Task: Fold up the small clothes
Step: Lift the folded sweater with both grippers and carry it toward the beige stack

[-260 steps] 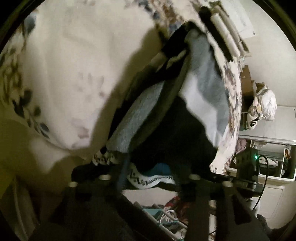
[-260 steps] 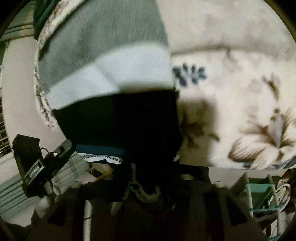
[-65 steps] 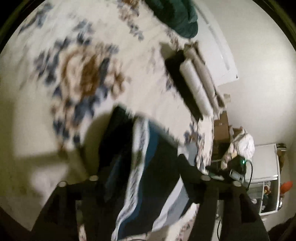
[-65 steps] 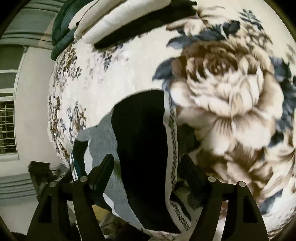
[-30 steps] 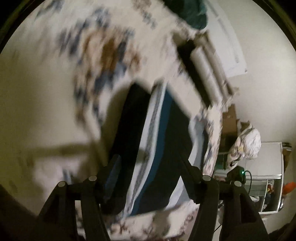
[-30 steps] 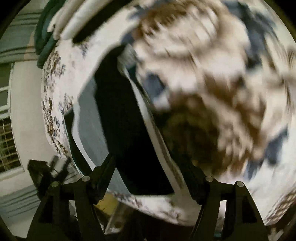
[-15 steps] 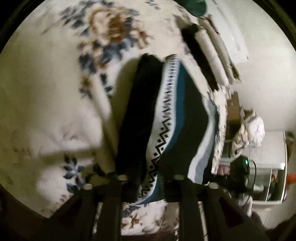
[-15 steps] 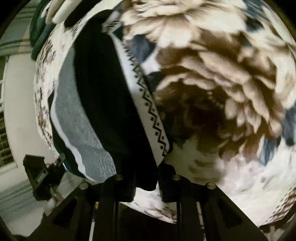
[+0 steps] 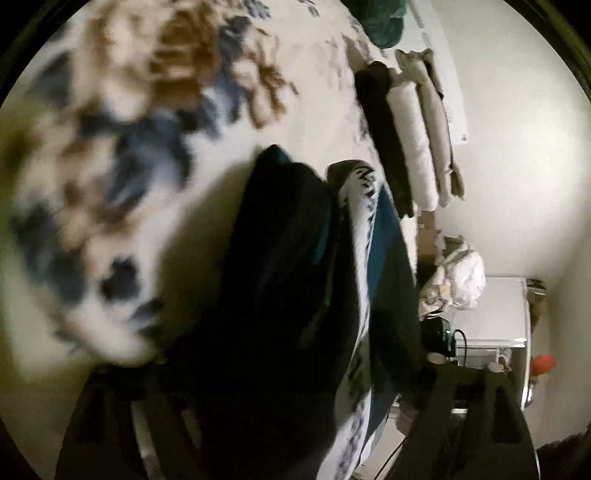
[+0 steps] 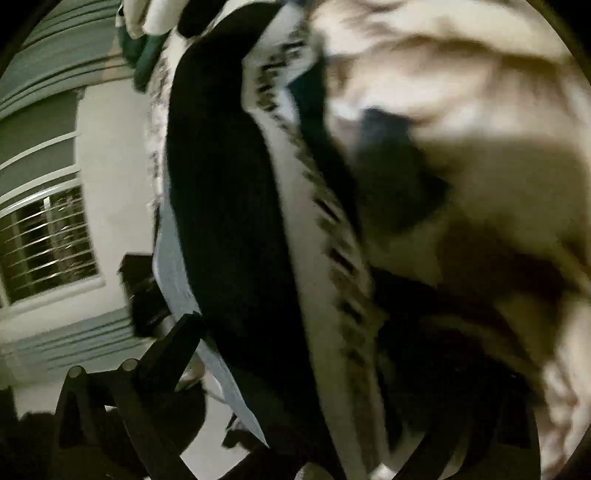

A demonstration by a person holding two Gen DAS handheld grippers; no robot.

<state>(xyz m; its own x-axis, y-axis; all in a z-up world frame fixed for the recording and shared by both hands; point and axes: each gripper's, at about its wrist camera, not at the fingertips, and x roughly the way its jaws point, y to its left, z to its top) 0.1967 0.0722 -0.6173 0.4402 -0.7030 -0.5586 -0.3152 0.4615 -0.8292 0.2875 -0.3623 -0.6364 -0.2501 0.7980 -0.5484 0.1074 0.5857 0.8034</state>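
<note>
While both grippers (image 9: 295,369) (image 10: 295,350) tilt down, jaws just opened, sweater (image 9: 288,258) betw. them.

Home bedroom, dimly lit. Bed spread with cream floral blanket (image 9: 110,155), big brown and blue blooms. Folded clothes stacked in row (image 9: 413,136) at bed's far edge, dark green bundle (image 9: 380,18) beyond. Plain pale walls (image 9: 517,166). White cabinet (image 9: 491,314) beside bed, stuffed white bag (image 9: 461,277) close by, cable and small green light near it. Barred window (image 10: 48,243) with white frame in right wrist view.
</note>
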